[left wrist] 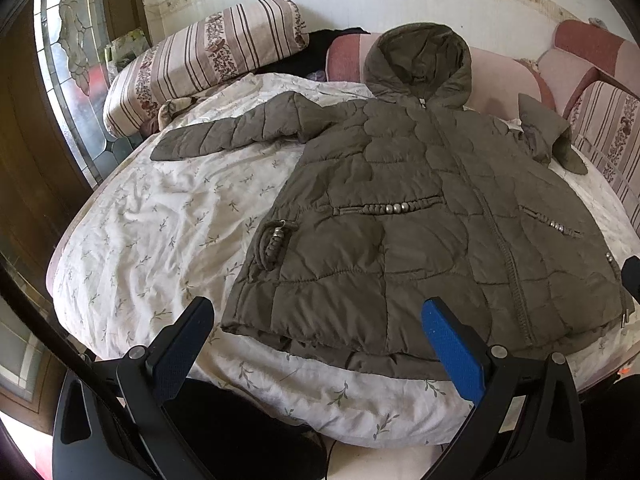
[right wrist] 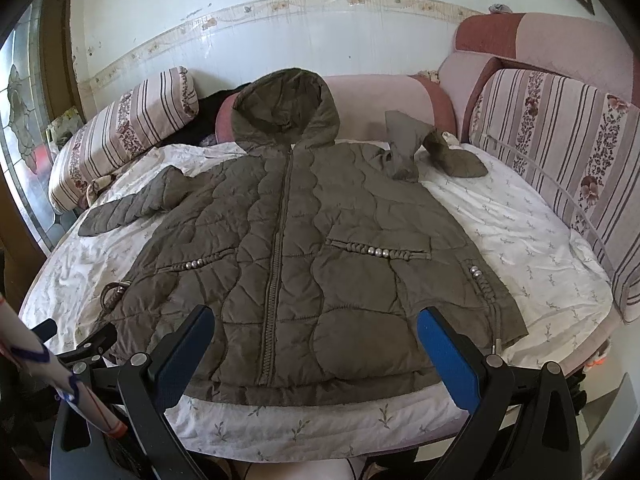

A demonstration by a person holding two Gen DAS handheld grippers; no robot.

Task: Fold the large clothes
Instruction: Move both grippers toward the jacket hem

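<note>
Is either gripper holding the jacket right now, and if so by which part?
Nothing is held. The left gripper and right gripper are both open, short of the jacket hem, which lies flat on the bed sheet.

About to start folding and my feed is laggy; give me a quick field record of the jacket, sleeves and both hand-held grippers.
garment: olive hooded puffer jacket, flat, front up, zipped
surface: bed with white floral sheet
left sleeve: stretched outward
right sleeve: crumpled near shoulder
left hand-held gripper: open, near hem, holding nothing
right hand-held gripper: open, near hem, holding nothing
folds done: none
</note>
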